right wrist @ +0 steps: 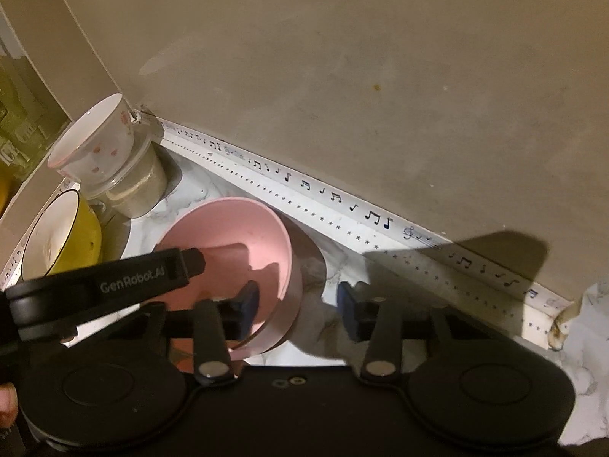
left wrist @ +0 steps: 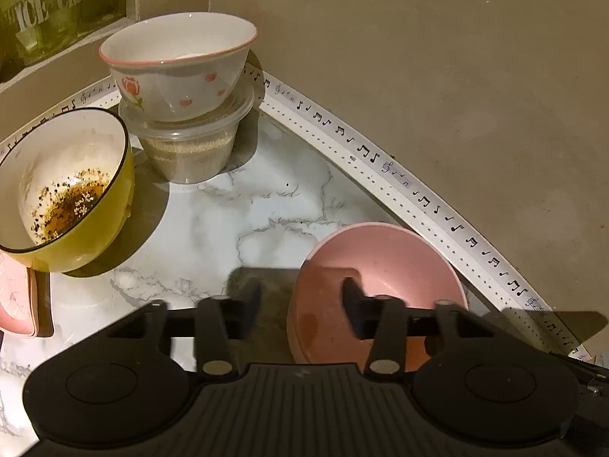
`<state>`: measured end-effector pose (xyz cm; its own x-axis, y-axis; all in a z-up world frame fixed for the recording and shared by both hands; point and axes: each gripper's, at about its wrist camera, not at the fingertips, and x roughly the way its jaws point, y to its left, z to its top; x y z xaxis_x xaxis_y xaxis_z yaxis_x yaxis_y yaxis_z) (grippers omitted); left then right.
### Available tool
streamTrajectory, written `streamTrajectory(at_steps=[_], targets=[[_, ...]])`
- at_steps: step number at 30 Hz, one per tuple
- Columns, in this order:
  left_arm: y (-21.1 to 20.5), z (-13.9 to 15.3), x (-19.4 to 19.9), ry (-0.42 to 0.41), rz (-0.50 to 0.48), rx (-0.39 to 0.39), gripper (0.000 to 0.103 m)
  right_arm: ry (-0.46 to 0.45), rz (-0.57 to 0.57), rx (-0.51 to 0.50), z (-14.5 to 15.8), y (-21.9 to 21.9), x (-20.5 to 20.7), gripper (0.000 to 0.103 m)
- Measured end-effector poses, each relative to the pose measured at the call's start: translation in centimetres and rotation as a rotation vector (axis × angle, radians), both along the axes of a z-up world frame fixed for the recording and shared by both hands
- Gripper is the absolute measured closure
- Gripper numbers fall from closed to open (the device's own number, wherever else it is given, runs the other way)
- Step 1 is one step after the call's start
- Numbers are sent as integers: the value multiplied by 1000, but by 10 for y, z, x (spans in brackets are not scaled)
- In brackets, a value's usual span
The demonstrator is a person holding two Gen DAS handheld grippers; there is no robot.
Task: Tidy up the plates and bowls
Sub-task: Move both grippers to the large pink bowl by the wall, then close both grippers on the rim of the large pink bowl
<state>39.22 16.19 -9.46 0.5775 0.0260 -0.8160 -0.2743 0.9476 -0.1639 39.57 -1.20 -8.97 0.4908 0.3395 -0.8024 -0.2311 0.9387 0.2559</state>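
Observation:
A pink bowl (left wrist: 396, 262) stands on the marble counter (left wrist: 228, 221) near the wall. My left gripper (left wrist: 300, 304) straddles its left wall, one finger outside and one inside. Neither pad touches the wall, so it is open. My right gripper (right wrist: 297, 304) straddles the right wall of the same pink bowl (right wrist: 228, 243) in the same way, and a gap shows on both sides. A left gripper finger (right wrist: 182, 264) reaches over the bowl's left rim in the right wrist view.
A tilted yellow bowl (left wrist: 68, 190) with food residue leans at the left. A white floral bowl (left wrist: 179, 64) sits on a lidded clear container (left wrist: 190, 148) in the corner. Music-note tape (left wrist: 418, 202) lines the wall's base. A pink item (left wrist: 15, 301) lies at the left edge.

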Motion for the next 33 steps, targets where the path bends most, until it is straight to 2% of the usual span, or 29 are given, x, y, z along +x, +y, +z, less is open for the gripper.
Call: streamTrajectory(at_steps=[6,9,18,28,33], targets=[[2,-1,1,11,13,4,88,4,23,27,-2,0,1,84],[1,2,0,4,11,2,92,5,34,27,0,3,0,89],[-10,13,-15,1,17,35,93,2,52,-6,5,5,-5,90],[-31,45,-37,-48,3,75,93,-48,73,10,32,-9,-20,91],[-44,61,-53,-46,-11,84,93,-59,81,18,48,-22,-29,91]])
